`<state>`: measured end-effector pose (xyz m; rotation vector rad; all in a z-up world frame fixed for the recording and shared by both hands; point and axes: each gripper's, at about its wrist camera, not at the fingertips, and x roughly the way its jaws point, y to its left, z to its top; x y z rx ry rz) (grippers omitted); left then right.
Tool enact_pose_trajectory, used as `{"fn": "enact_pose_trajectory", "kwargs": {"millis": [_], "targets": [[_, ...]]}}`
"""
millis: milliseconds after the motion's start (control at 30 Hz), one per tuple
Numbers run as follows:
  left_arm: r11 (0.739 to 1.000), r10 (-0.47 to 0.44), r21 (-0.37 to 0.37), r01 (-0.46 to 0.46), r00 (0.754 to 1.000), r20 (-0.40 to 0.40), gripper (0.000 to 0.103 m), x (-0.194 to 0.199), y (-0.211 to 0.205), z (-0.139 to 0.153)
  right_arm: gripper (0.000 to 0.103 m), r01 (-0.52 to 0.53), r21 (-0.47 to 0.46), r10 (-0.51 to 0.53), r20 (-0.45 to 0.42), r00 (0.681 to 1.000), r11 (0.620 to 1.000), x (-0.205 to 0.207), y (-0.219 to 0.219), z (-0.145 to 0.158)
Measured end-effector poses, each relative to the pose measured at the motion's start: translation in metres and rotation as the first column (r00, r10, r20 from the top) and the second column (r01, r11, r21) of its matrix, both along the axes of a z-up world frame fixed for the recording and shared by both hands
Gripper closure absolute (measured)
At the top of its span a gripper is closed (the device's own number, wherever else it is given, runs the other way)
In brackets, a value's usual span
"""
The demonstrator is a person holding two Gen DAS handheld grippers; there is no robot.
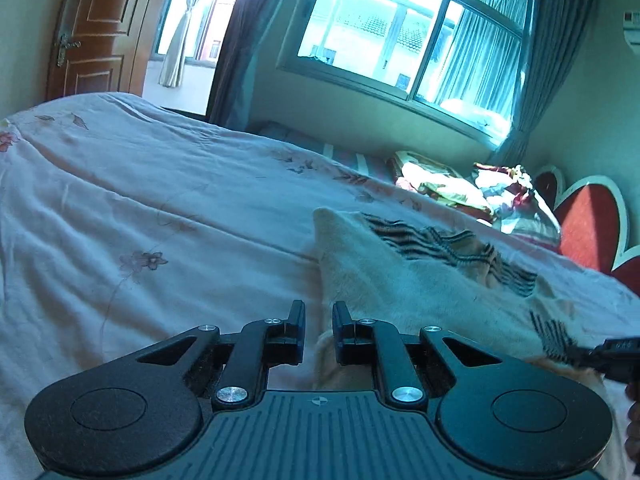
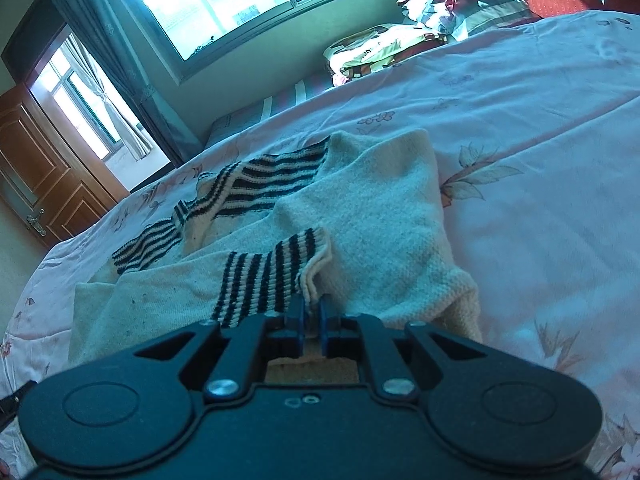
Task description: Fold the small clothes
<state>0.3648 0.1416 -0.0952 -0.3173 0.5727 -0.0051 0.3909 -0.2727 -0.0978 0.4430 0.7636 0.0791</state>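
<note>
Left wrist view. The left claw (image 1: 319, 330) hangs low over the bed (image 1: 140, 208), its jaws drawn close with a narrow gap in which a fold of pale knit shows; whether the pads actually pinch it cannot be told from this angle. The small sweater (image 1: 400, 272), cream with dark striped trim, lies just ahead and to the right on the floral bedspread, its near edge running under the claw. At the right border the tip of the right claw (image 1: 612, 356) reaches the sweater's striped hem.

Right wrist view. The right claw (image 2: 310, 314) is closed on the sweater's (image 2: 372, 208) striped cuff (image 2: 272, 276), the ribbed edge standing up between the jaws. The garment lies rumpled, one striped sleeve (image 2: 224, 196) trailing toward the door (image 2: 44, 176). Holding the cuff probably lets the sleeve be carried across the body for a fold; a second hold at the near edge would keep the knit from dragging. Pillows (image 2: 404, 40) lie well apart at the head of the bed (image 2: 540, 140).
</note>
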Motion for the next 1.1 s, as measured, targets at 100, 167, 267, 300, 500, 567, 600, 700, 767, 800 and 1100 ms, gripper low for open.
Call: {"fn": "enact_pose_trajectory", "kwargs": {"millis": [100, 167, 267, 300, 500, 567, 600, 700, 767, 800, 1100], "targets": [[0.998, -0.064, -0.02, 0.064, 0.998, -0.025, 0.09, 0.026, -0.017, -0.003, 0.094, 0.005, -0.001, -0.005, 0.0, 1.0, 1.0, 0.001, 0.001, -0.001], [0.995, -0.088, 0.037, 0.094, 0.987, -0.136, 0.09, 0.038, -0.032, -0.019, 0.094, 0.003, -0.003, -0.003, -0.001, 1.0, 1.0, 0.001, 0.001, -0.001], [0.994, -0.073, 0.067, 0.082, 0.989, -0.126, 0.091, 0.015, -0.04, -0.035, 0.095, -0.001, -0.003, 0.001, -0.005, 1.0, 1.0, 0.001, 0.0, -0.001], [0.993, -0.069, 0.084, 0.079, 0.991, -0.118, 0.091, 0.009, -0.043, -0.036, 0.096, -0.002, -0.004, 0.002, -0.005, 1.0, 1.0, 0.002, -0.001, -0.001], [0.999, -0.035, 0.018, 0.037, 0.994, -0.107, 0.091, 0.013, -0.034, -0.038, 0.095, -0.008, -0.023, 0.009, 0.02, 1.0, 1.0, -0.002, -0.001, 0.003], [1.0, -0.021, 0.005, 0.022, 0.995, -0.101, 0.091, 0.015, -0.032, -0.037, 0.095, -0.003, -0.036, 0.004, 0.051, 0.999, 0.999, -0.01, -0.001, 0.012], [1.0, -0.008, -0.008, 0.008, 0.995, -0.095, 0.091, 0.013, -0.03, -0.037, 0.095, -0.012, -0.042, 0.014, 0.061, 0.998, 0.999, -0.014, 0.0, 0.016], [1.0, 0.002, -0.001, -0.002, 0.994, -0.111, 0.091, 0.009, -0.032, -0.039, 0.095, -0.037, -0.083, 0.04, 0.042, 0.998, 0.996, -0.015, 0.004, 0.014], [1.0, 0.019, -0.005, -0.02, 0.991, -0.134, 0.091, 0.003, -0.032, -0.043, 0.095, -0.034, -0.073, 0.036, 0.022, 0.999, 0.997, -0.013, 0.001, 0.009], [1.0, 0.023, -0.003, -0.024, 0.991, -0.129, 0.091, 0.0, -0.03, -0.045, 0.095, -0.032, -0.06, 0.033, 0.015, 0.999, 0.998, -0.012, -0.001, 0.007], [0.999, 0.03, 0.02, -0.029, 0.999, -0.045, 0.09, 0.02, -0.012, -0.021, 0.082, 0.001, -0.016, 0.0, 0.064, 0.998, 1.0, -0.006, -0.011, 0.02]]}}
